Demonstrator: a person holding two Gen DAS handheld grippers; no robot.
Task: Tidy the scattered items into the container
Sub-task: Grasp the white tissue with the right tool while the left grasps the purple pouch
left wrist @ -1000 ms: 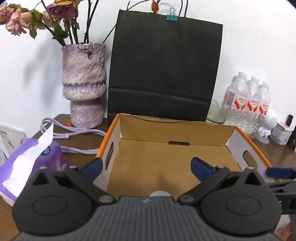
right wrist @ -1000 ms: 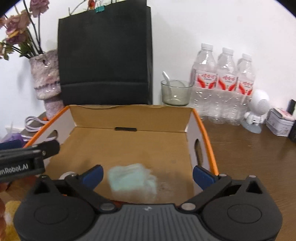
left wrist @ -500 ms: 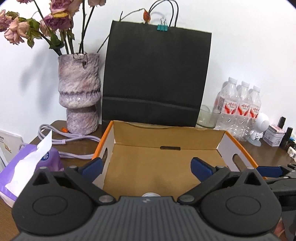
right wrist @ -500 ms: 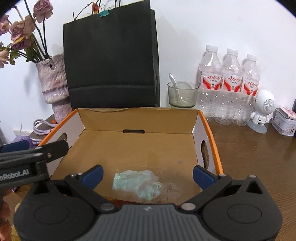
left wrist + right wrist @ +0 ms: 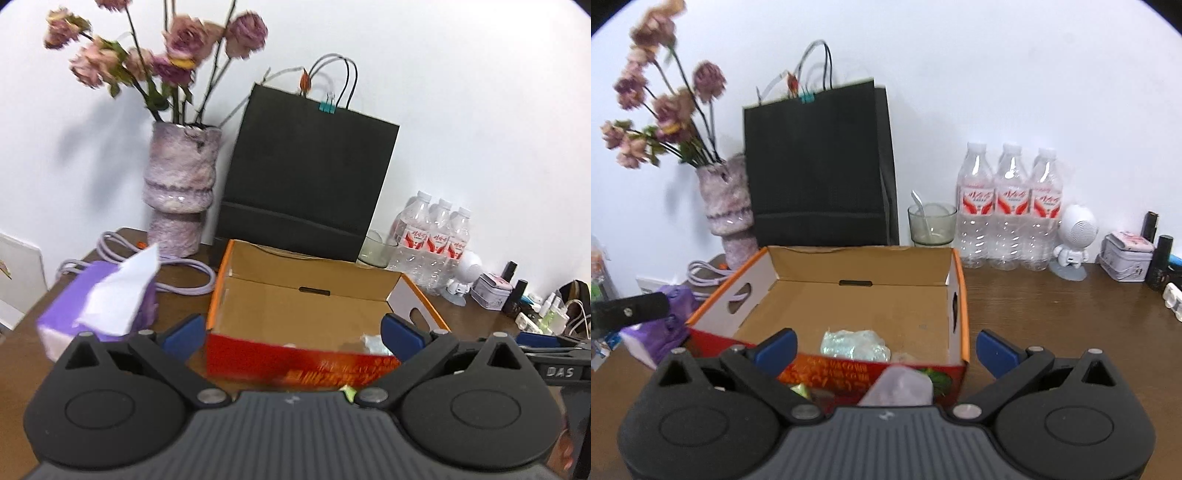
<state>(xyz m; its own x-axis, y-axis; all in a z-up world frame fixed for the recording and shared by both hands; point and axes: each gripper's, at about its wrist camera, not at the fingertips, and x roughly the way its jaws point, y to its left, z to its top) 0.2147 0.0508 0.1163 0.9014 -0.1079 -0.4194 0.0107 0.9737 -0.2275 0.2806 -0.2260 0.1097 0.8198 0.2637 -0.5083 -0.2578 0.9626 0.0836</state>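
An open cardboard box [image 5: 413,291] with orange rims and a red front stands on the brown table; it also shows in the right wrist view [image 5: 963,302]. A crumpled pale-green clear packet [image 5: 854,344] lies inside near the front wall, partly visible in the left wrist view [image 5: 373,341]. My left gripper [image 5: 293,334] is open and empty, in front of the box. My right gripper [image 5: 885,347] is open and empty, in front of the box. A pale wrapped item [image 5: 899,386] and a green bit [image 5: 801,390] lie before the box.
A purple tissue pack [image 5: 99,302] lies left of the box. Behind stand a vase of dried flowers [image 5: 179,192], a black paper bag [image 5: 310,173], a glass [image 5: 931,225], three water bottles [image 5: 1010,206], a white figure [image 5: 1073,236], a tin [image 5: 1126,256] and a lilac cable [image 5: 184,275].
Both grippers have pulled back and up from over the box, so its red front wall now shows. The green packet dropped from the right gripper and rests in the box.
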